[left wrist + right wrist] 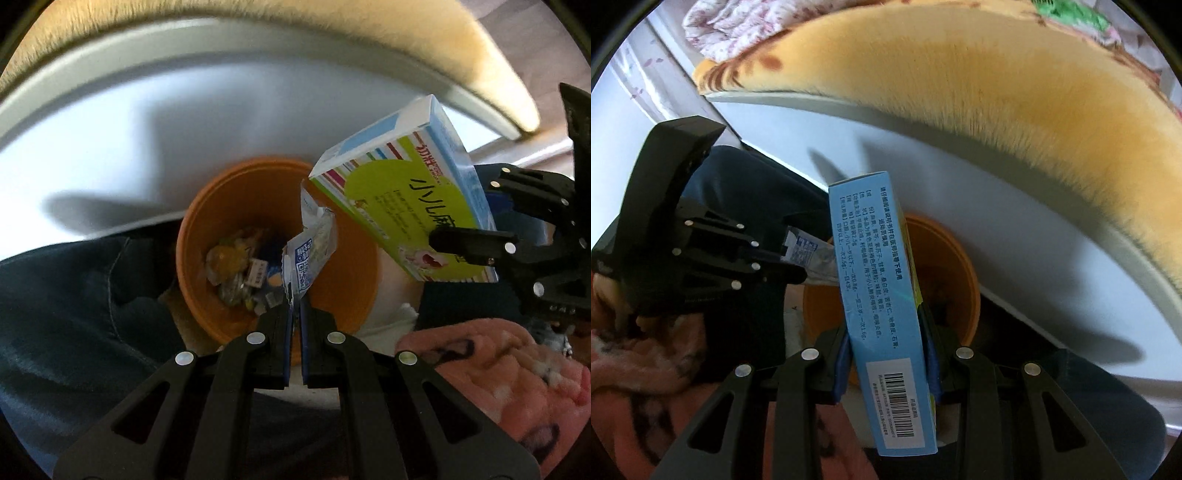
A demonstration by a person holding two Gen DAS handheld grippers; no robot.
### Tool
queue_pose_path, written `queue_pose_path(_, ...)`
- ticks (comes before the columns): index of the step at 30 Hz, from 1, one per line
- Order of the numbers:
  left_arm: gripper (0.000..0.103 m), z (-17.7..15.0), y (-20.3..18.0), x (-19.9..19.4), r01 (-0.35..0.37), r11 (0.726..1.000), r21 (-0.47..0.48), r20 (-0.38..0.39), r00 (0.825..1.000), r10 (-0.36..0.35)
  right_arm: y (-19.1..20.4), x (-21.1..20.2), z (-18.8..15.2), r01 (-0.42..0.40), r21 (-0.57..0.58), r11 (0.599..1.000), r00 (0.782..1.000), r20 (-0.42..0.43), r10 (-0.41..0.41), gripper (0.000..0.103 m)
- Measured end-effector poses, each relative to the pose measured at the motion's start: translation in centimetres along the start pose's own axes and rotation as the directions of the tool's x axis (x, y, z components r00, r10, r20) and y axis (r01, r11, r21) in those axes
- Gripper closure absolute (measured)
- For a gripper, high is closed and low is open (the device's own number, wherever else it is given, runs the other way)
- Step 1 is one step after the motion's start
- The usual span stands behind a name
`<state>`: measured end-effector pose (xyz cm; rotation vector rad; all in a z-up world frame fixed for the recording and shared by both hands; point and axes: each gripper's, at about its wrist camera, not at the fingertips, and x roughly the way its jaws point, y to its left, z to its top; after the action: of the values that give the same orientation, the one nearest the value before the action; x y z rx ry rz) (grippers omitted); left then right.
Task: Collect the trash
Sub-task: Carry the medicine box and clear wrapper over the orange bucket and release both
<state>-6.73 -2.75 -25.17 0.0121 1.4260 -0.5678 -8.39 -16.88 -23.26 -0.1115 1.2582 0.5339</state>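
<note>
the left gripper [294,295] is pressed together on the torn edge of a small sachet [308,254], blue and white with a qr code and tiny print too small to read. the right gripper [888,354] pinches a flat medicine box [882,295] between its blue pads [841,363], gripping it across its thin width.

from the right wrist, the box shows its light blue side panel: lines of dark chinese text with dosage figures, and near the jaws a white sticker with a barcode. from the left wrist, the same box [410,206] shows its front: a lime green patch, coloured stripes along the edges, large chinese characters and a small red brand mark at the top corner, none of which i can read with certainty.

both pieces of trash hang over an orange bin [207,236], sachet just above the mouth, box beside it over the rim. only the left wrist looks down inside: crumpled wrappers and packets [240,273] lie at the bottom. the right wrist sees mostly the bin's [960,280] far wall, the box blocking the rest.

dark denim [74,295] sits beside the bin, and a pink fuzzy fabric [498,369] lies near the grippers. behind the bin is a pale white panel [923,177], topped by a yellow plush blanket [960,96]. only the right wrist catches floral cloth [731,29] farther back.
</note>
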Motion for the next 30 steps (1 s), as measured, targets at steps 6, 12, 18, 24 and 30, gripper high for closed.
queue_pose_path(6,0.1,0.5,0.5,2.0,-0.022,0.999,-0.05,-0.066,0.998,0.019,-0.5,2.6,0.3,-0.026,0.041,0.999,0.999,-0.04,0.028,0.07)
queue_pose_path(12,0.1,0.8,0.6,3.4,-0.044,0.997,-0.061,-0.118,0.992,0.036,-0.9,4.0,0.1,-0.035,0.069,0.997,0.997,-0.063,0.039,0.07)
queue_pose_path(18,0.1,0.7,0.4,4.3,-0.07,0.996,-0.062,-0.132,0.989,0.061,-0.4,5.1,0.5,-0.039,0.066,0.997,0.996,-0.072,0.043,0.068)
queue_pose_path(24,0.04,0.8,0.5,3.8,-0.087,0.994,-0.073,-0.126,0.989,0.077,-1.0,4.1,0.3,-0.024,0.077,0.997,0.999,-0.044,0.027,0.038)
queue_pose_path(30,0.036,1.0,0.5,1.4,-0.106,0.993,-0.057,-0.045,0.994,0.104,-1.7,1.1,0.0,0.009,0.097,0.995,1.0,0.009,-0.01,0.038)
